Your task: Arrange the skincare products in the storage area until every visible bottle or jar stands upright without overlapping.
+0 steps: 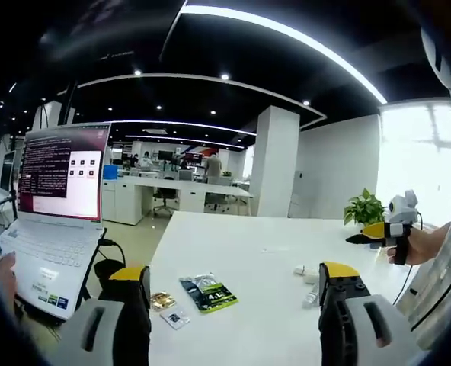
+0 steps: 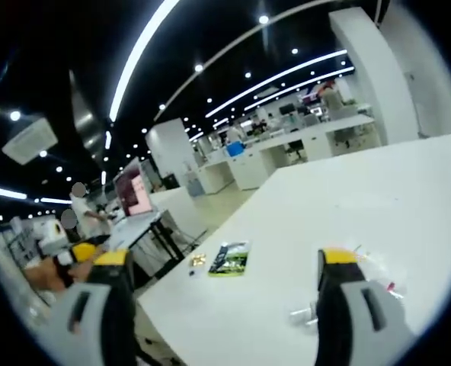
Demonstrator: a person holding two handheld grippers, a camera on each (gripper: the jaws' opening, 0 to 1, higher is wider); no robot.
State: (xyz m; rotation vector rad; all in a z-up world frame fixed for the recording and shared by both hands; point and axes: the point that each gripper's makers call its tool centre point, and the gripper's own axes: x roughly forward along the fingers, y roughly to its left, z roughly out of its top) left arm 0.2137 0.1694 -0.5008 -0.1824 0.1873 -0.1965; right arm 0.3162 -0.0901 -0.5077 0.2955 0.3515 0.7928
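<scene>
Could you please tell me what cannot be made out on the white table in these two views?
- Clear item, left gripper view: partly hidden by the left gripper.
- Same item, right gripper view: blurred, partly behind the right gripper.
- Green packet: print too small.
- Laptop: edge cuts it off.

On the table (image 1: pixel 263 259): a printed sachet (image 1: pixel 209 293) near the front edge, a small foil packet (image 1: pixel 163 300) just left of it, a flat card (image 1: pixel 175 319) in front of that. Further right, a small bottle (image 1: pixel 311 297) lying flat, a small box (image 1: pixel 300 270) behind it. Left of the table, an open laptop (image 1: pixel 54 221). At the far right corner, a potted plant (image 1: pixel 363 207).
</scene>
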